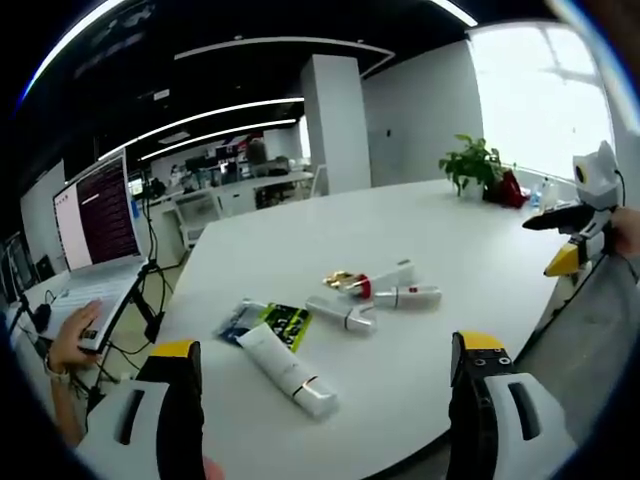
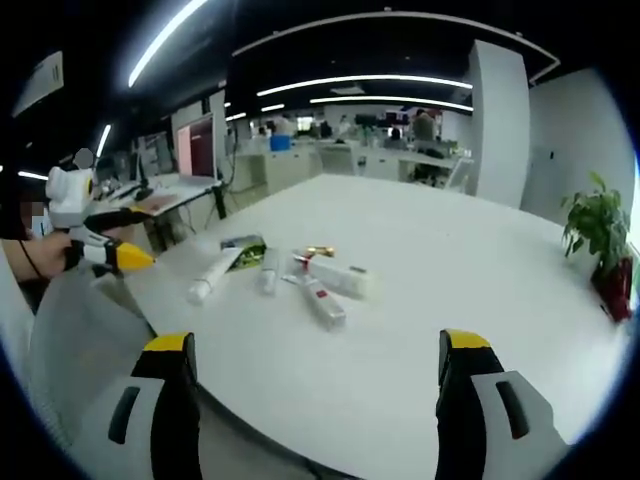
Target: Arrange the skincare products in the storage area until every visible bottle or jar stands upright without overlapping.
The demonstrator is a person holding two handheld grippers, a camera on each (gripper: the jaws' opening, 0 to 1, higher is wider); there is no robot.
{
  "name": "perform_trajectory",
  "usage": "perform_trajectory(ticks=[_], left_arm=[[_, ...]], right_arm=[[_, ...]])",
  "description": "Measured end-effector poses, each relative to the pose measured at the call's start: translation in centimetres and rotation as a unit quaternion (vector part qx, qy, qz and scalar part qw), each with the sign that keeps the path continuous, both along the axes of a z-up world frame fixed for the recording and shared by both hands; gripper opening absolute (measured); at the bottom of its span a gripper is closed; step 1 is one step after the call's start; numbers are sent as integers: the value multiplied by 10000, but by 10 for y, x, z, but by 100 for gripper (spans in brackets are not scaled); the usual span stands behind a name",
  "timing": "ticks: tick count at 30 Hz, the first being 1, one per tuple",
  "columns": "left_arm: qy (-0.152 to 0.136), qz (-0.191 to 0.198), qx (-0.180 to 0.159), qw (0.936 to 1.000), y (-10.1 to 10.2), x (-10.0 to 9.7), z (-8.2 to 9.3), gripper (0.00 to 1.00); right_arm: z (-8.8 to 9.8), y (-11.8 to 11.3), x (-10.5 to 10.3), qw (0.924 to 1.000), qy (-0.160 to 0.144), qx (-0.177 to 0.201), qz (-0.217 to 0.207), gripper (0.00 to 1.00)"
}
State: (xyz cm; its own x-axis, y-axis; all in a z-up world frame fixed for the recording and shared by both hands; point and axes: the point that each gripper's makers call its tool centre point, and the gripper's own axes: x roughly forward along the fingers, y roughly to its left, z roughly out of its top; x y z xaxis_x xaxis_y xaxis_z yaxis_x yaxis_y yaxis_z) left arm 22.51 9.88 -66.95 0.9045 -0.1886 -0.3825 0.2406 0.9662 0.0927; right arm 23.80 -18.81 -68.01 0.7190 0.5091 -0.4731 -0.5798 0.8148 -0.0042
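Both grippers (image 1: 323, 375) (image 2: 317, 370) released; tubes (image 1: 288, 370) lie flat, labels unreadable.

The table (image 1: 440, 240) is plain white, and the tubes (image 1: 290, 372) lying on it are white too, two of them with red bands. Beside the nearest tube lies a black-and-green sachet (image 1: 284, 323). Both grippers' jaws are black with yellow tips.

Open-plan office, shown by rows of desks with monitors (image 2: 197, 146), ceiling strip lights (image 1: 215, 113), white round worktop (image 1: 440, 245), laptop (image 1: 98, 222), potted plant (image 1: 473, 163)
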Motion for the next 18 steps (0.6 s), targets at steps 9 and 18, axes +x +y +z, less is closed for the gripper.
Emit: perform_trajectory(ticks=[9, 18], left_arm=[[0, 2, 23, 10000, 0, 0, 0, 98], [26, -18, 35, 10000, 0, 1, -1, 98]], right_arm=[[-1, 1, 0, 10000, 31, -23, -4, 100], [-1, -1, 1, 10000, 36, -39, -28, 100]])
